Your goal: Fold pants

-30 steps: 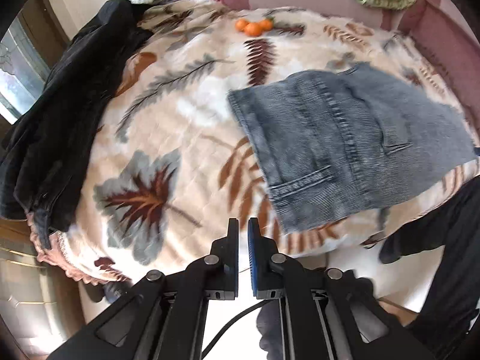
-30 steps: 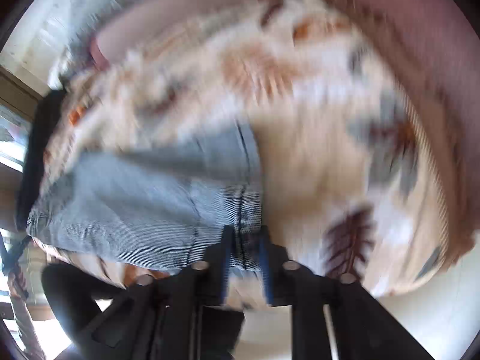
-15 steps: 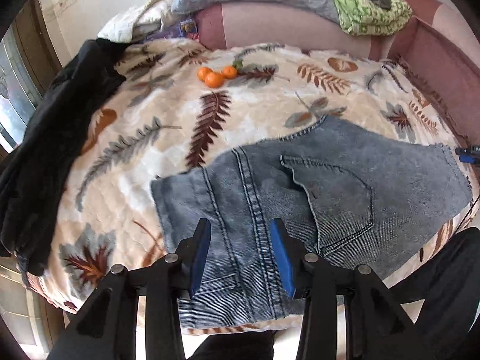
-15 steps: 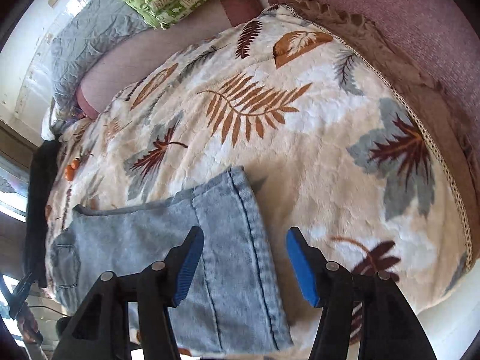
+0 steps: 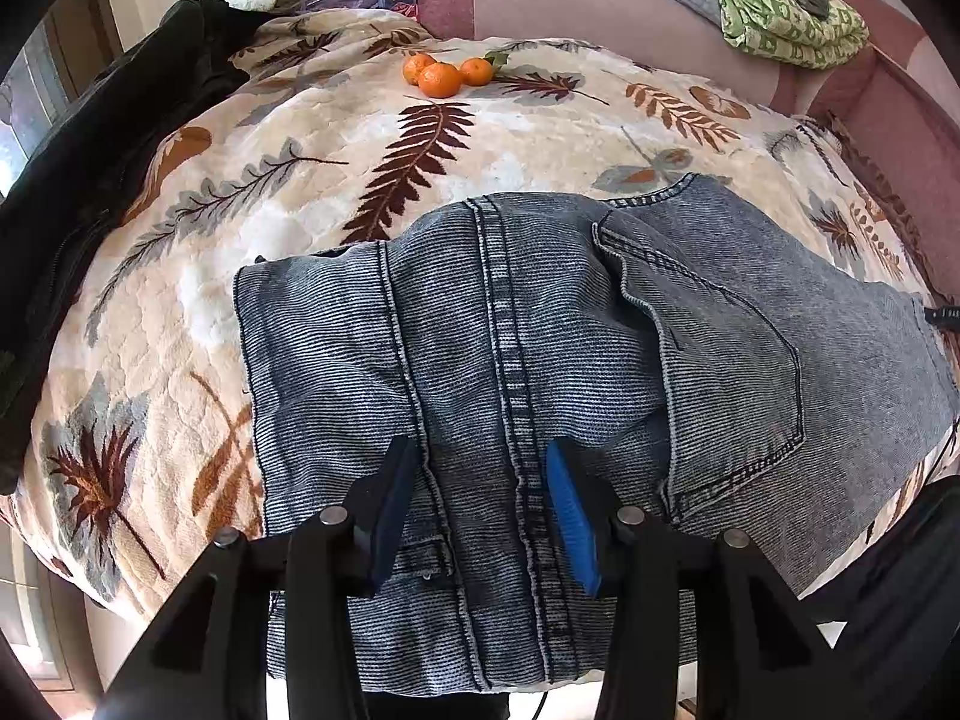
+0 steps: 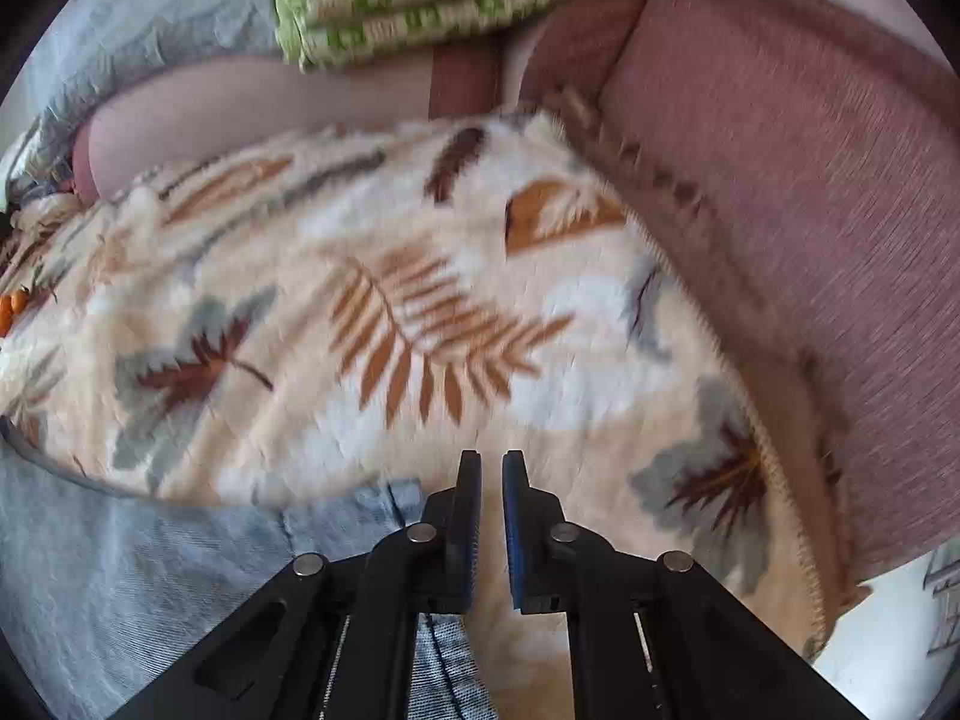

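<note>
- Left wrist view showed the folded blue-grey denim pants (image 5: 540,360) lying on the leaf-patterned quilted bedspread (image 5: 300,180), at the bed's near edge, long axis running side to side along that edge.
- The left tongs (image 5: 480,504) hovered right over the pants' near hem, blue pads straddling the double-stitched seam, jaws opening and gripping nothing.
- Right wrist view, blurred, showed the right tongs (image 6: 492,528) closing to a narrow gap with nothing between the pads; the pants' end (image 6: 180,570) lay just to their left.
- Judged from this, the left hand was the nearer and better placed for the next grasp.
- No containers were in view; three loose orange mandarins (image 5: 444,75) sat toward the bed's far edge, a black garment (image 5: 108,180) on its left edge.
</note>
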`<state>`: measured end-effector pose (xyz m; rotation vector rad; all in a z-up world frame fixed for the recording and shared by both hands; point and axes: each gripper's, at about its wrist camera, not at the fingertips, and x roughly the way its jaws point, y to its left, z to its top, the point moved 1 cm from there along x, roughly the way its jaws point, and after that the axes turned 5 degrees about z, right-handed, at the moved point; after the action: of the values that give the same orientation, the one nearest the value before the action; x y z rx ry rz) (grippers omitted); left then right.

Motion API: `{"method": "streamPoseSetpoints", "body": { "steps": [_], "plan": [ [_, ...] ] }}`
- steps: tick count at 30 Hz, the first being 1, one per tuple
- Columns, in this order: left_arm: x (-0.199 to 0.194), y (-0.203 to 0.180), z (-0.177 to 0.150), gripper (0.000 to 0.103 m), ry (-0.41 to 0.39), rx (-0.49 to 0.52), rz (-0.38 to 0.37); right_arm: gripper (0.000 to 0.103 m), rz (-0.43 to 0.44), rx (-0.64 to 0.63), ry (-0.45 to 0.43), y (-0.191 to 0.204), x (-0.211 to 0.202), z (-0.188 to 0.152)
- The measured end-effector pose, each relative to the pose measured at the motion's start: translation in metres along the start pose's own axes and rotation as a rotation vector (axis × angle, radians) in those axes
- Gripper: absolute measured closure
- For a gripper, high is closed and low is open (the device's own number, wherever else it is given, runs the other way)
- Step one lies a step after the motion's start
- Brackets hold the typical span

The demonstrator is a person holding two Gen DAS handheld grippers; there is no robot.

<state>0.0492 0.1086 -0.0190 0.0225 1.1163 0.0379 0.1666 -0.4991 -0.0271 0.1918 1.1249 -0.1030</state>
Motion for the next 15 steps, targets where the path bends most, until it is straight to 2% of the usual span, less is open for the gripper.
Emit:
{"method": "streamPoseSetpoints", "body": {
  "steps": [1, 3, 6, 7, 8, 9, 10, 11, 12, 13, 14, 15],
  "plan": [
    [-0.001, 0.0, 0.0, 0.056, -0.002, 0.002, 0.004, 0.093, 0.011, 0.04, -0.011, -0.006, 0.0, -0.008],
    [-0.002, 0.001, -0.001, 0.052, -0.002, 0.004, 0.011, 0.093, 0.025, 0.049, -0.088, -0.006, -0.019, -0.02],
    [-0.008, 0.005, 0.0, 0.051, -0.02, -0.02, 0.016, 0.091, 0.156, 0.023, -0.178, 0.01, -0.069, -0.038],
    [-0.012, 0.006, 0.001, 0.051, -0.033, -0.032, 0.022, 0.082, 0.211, -0.011, -0.182, 0.019, -0.08, -0.043],
    [-0.017, 0.007, 0.002, 0.051, -0.054, -0.049, 0.028, 0.063, 0.282, -0.054, -0.164, 0.028, -0.089, -0.051],
    [-0.022, 0.008, 0.003, 0.051, -0.074, -0.071, 0.028, 0.052, 0.327, -0.089, -0.146, 0.04, -0.092, -0.058],
    [-0.027, 0.01, 0.003, 0.051, -0.093, -0.096, 0.019, 0.031, 0.348, -0.115, -0.117, 0.044, -0.089, -0.066],
    [-0.033, 0.011, 0.003, 0.051, -0.115, -0.12, -0.001, 0.026, 0.351, -0.138, -0.072, 0.046, -0.079, -0.073],
    [-0.036, 0.012, 0.003, 0.05, -0.13, -0.133, -0.013, 0.026, 0.32, -0.148, -0.006, 0.042, -0.06, -0.081],
    [-0.035, 0.011, 0.002, 0.046, -0.125, -0.133, 0.009, 0.026, 0.262, -0.129, 0.068, 0.033, -0.035, -0.087],
    [-0.026, 0.01, 0.0, 0.043, -0.075, -0.121, 0.084, 0.034, 0.251, -0.089, 0.105, 0.022, -0.017, -0.092],
    [-0.011, 0.01, -0.002, 0.04, 0.002, -0.102, 0.152, 0.036, 0.262, -0.065, 0.059, 0.017, -0.021, -0.093]
  ]
}}
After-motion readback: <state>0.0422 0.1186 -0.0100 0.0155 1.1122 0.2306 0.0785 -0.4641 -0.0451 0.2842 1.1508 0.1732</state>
